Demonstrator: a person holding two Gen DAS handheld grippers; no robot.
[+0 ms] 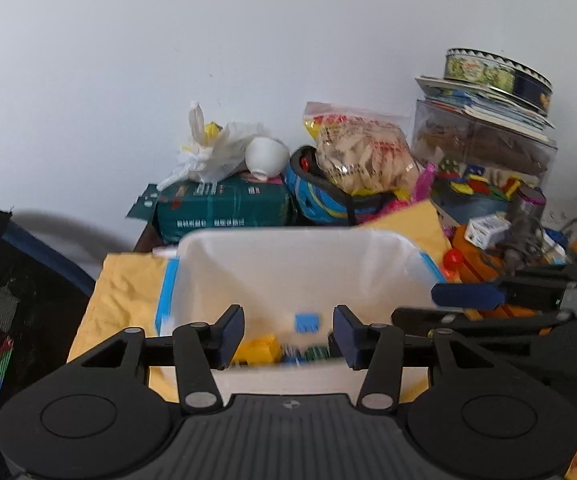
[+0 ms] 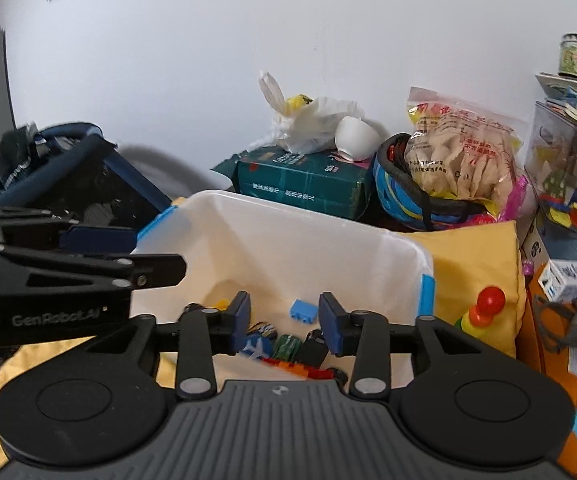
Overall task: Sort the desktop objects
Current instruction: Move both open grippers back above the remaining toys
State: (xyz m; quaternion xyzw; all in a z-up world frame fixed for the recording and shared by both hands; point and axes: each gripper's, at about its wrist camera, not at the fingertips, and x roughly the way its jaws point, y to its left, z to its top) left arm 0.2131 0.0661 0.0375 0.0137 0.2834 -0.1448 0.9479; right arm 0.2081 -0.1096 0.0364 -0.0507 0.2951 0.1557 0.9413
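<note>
Your right wrist view shows the floor of the white bin [image 2: 288, 240] sharply: a small blue brick [image 2: 302, 312], a green piece [image 2: 288, 346] and an orange-red strip [image 2: 288, 368] among other toys. Your left wrist view blurs that same floor, so you can only make out what looks like the blue brick [image 1: 306, 323] and a yellow block [image 1: 258, 350]. The left view alone shows the orange toy [image 1: 484, 268] behind your right tool [image 1: 468, 304].

Both tools tilt down over the near rim of the bin. Your left tool [image 1: 288, 334] has its jaws partly apart with nothing gripped. Your right tool [image 2: 284, 322] is likewise partly apart and empty, with the left tool [image 2: 128, 256] entering from the side. The blue brick lies in the bin just beyond the 2 fingertips, in the gap between them, not touching either pad.
</note>
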